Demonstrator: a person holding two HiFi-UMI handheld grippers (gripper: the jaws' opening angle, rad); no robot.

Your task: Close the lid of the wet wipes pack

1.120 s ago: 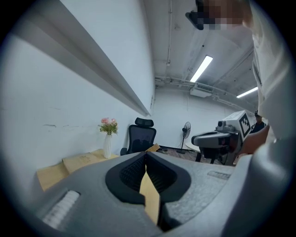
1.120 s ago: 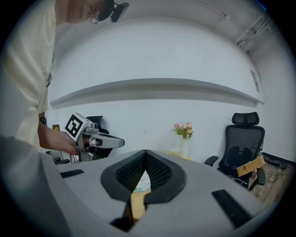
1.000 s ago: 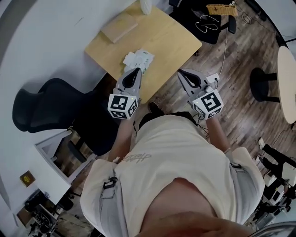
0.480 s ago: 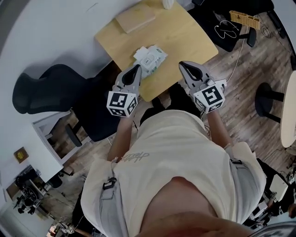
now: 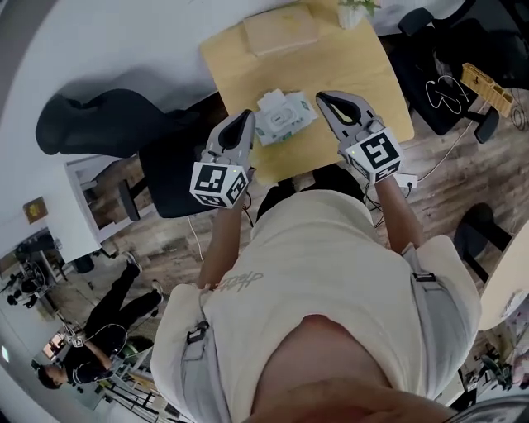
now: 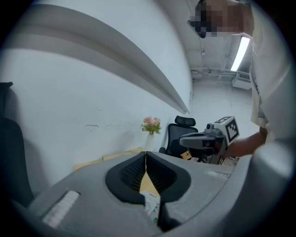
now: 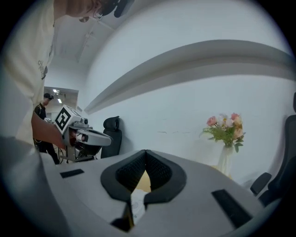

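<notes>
The wet wipes pack [image 5: 285,117], white with green print, lies on the wooden table [image 5: 331,49] near its front edge. I cannot tell from here how its lid stands. My left gripper [image 5: 245,116] hovers just left of the pack, and my right gripper [image 5: 322,97] just right of it; neither touches it. Both are shut with nothing held. In the left gripper view the jaws [image 6: 146,155] meet at the tips, with a bit of the pack [image 6: 151,204] showing below. The right gripper [image 7: 146,153] shows the same, with the pack [image 7: 137,203] beneath.
A flat tan box [image 5: 279,31] and a vase of flowers [image 5: 355,10] sit at the table's far side. Black office chairs stand left [image 5: 99,124] and right [image 5: 438,58] of the table. A person [image 5: 99,322] stands on the wooden floor at lower left.
The table and pack have shifted toward the middle of the head view. Both grippers have come forward over the table edge and now flank the pack. Both stay shut.
</notes>
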